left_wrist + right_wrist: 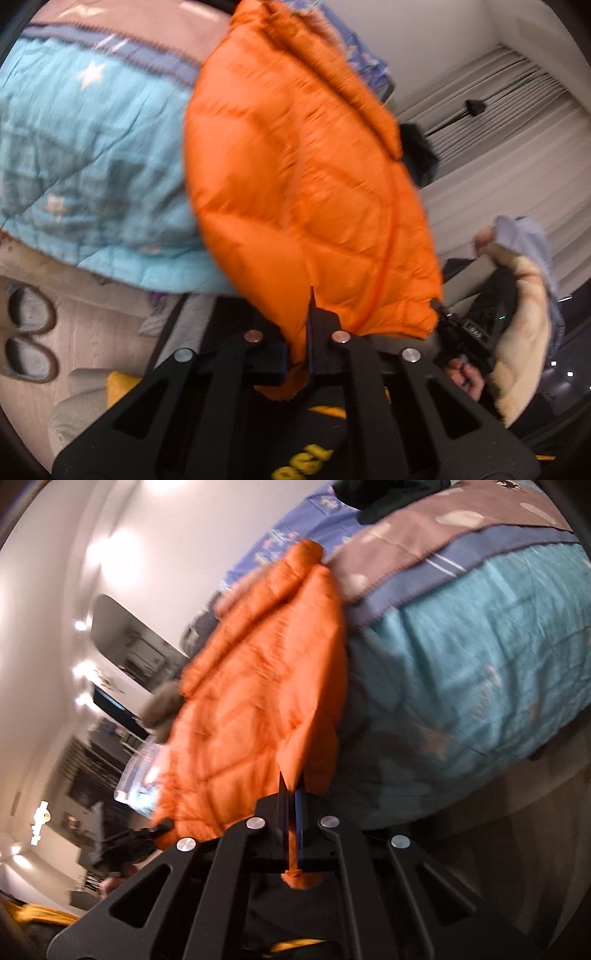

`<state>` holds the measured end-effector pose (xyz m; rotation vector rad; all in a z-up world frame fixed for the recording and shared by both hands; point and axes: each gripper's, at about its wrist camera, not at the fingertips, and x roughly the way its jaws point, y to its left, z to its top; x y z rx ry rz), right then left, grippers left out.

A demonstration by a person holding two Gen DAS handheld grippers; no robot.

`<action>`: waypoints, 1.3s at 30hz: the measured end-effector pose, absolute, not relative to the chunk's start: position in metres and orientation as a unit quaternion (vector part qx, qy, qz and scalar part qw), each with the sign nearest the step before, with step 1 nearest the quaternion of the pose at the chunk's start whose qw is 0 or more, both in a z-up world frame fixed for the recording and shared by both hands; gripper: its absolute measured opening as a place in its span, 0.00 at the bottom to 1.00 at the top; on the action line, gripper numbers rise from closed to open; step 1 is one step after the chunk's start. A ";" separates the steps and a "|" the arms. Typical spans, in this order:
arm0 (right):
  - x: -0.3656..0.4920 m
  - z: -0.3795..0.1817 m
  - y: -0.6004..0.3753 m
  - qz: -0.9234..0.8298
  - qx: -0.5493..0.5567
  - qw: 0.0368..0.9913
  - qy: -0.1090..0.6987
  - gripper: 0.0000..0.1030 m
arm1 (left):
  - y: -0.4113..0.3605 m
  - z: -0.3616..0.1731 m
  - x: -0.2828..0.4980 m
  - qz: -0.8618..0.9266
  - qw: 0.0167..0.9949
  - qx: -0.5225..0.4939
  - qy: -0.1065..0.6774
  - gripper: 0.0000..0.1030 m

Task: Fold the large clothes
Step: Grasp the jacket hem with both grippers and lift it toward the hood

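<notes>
Bed (pixel 92 147); claws grip jacket (pixel 303 184).

I see a bed under a turquoise star-print quilt (pixel 92 155) with a purple-trimmed edge. Pleated pale curtains (pixel 509 122) hang beyond it. Slippers (pixel 27 332) sit on the light floor (pixel 92 325). Bright ceiling lights (pixel 118 554) glare on white walls.

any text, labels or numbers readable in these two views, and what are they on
Yellow lettering on the black garment below the left gripper: upside down and cut off, not readable.
Small marking on the right gripper's body, seen from the left wrist view: too blurred to read.
Orange puffer jacket, teal quilt: stars only, no text.
Right wrist view: nothing readable.
</notes>
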<state>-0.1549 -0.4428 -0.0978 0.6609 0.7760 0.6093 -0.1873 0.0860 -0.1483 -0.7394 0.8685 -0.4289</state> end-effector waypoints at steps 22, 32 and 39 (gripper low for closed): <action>-0.061 0.018 -0.451 0.427 0.468 0.744 0.212 0.02 | 0.132 -0.008 -0.130 -0.313 0.824 -0.409 0.236 0.06; 0.066 0.060 -0.437 0.414 0.511 0.728 0.192 0.02 | 0.151 0.052 -0.023 -0.290 0.852 -0.396 0.183 0.06; 0.189 0.049 -0.417 0.355 0.523 0.737 0.239 0.02 | 0.174 0.036 0.109 -0.251 0.835 -0.436 0.224 0.06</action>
